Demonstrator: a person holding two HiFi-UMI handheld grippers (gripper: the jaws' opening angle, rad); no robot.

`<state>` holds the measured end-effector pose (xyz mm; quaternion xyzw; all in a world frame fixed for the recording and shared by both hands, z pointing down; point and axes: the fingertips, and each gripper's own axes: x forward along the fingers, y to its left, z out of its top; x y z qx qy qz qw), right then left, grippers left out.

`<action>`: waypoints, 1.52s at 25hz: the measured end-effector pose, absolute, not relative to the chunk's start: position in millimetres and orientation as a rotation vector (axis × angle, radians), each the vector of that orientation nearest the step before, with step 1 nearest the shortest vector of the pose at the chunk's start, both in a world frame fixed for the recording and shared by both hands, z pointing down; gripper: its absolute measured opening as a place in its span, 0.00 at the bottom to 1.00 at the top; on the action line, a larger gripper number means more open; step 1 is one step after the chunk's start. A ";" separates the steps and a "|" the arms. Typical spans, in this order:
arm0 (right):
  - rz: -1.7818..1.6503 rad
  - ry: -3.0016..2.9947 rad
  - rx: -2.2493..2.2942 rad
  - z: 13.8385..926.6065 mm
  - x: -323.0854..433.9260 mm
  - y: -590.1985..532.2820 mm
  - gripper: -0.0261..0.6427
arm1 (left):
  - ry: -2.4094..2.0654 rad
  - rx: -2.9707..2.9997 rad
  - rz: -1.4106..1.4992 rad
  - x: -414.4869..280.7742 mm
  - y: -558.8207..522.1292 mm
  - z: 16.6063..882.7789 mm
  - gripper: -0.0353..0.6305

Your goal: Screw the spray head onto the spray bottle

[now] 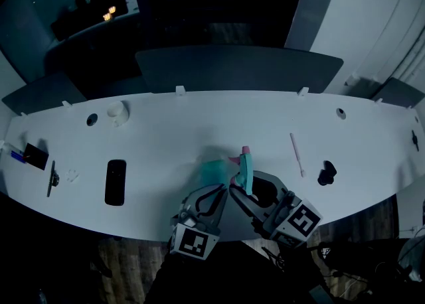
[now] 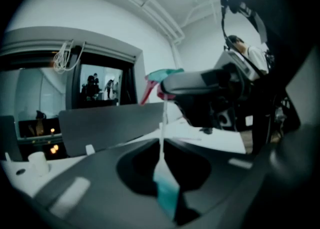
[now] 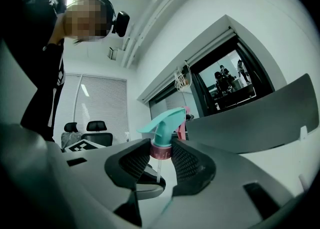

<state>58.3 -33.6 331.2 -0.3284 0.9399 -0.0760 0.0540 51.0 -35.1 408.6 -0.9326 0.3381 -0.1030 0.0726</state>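
While the left gripper [image 2: 163,159] pinches the spray bottle [image 2: 167,195], the right gripper [image 3: 161,160] clasps the spray head [image 3: 162,125] directly above, tube [image 2: 163,123] pointing down.

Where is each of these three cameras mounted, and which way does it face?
Head view: on the person's head, looking steeply down at the white table; the left gripper and right gripper show at the bottom.
Left gripper view: on the left gripper, facing along its jaws, shut on the spray bottle; the right gripper shows beyond.
Right gripper view: on the right gripper, facing along its jaws, shut on the spray head; the person's torso shows left.
Shared: all three show the spray head.
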 end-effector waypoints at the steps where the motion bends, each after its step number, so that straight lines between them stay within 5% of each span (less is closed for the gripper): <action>1: -0.225 2.846 -1.005 330.2 59.0 -34.2 0.22 | 1.023 -2.820 -0.285 51.4 -35.4 407.6 0.09; 11: -0.161 2.620 -1.180 304.5 96.7 -55.6 0.22 | 1.183 -2.883 -0.146 24.7 -46.1 397.1 0.13; 28: -0.194 2.658 -1.239 318.5 113.4 -63.0 0.22 | 0.461 -2.232 -1.001 3.6 -53.7 465.9 0.06; 38: -0.224 2.674 -1.237 323.7 115.1 -65.0 0.22 | -0.018 -1.813 -1.093 27.6 -58.1 472.3 0.06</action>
